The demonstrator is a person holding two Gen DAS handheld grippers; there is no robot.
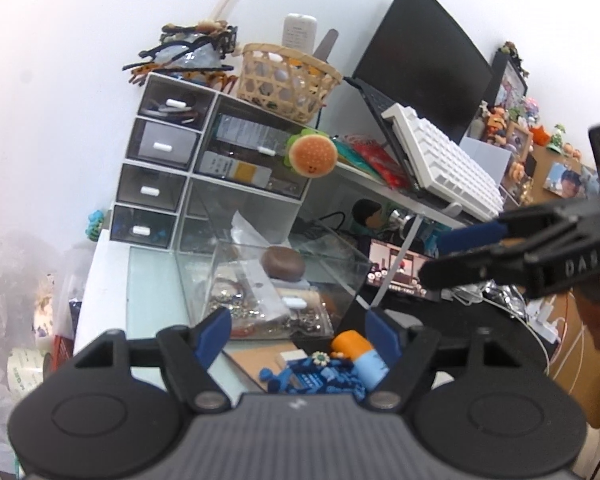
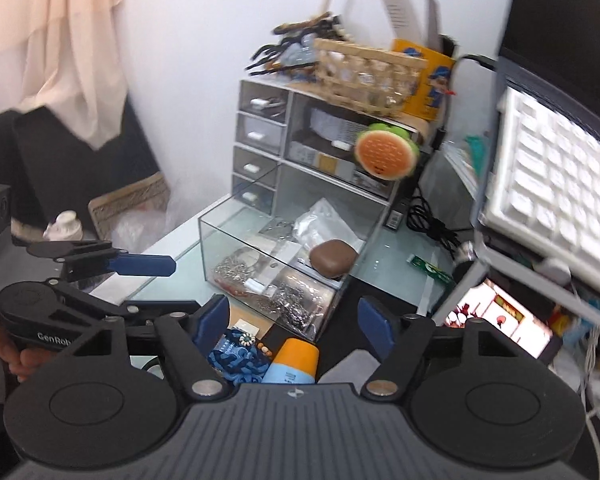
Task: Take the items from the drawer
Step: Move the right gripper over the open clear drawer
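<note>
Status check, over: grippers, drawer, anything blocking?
Left gripper open, right gripper open, both empty. Clear drawer pulled out; brown case inside. Nothing blocking.

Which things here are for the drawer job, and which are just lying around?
For the job:
clear drawer, pulled out
brown case inside it
plastic bag inside it
left gripper
right gripper

Just lying about:
burger toy
white keyboard
woven basket

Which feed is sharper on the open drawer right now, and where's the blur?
Left wrist view: drawer fairly sharp, hazy at the left edge. Right wrist view: motion blur smears the keyboard and burger toy; drawer still readable.
</note>
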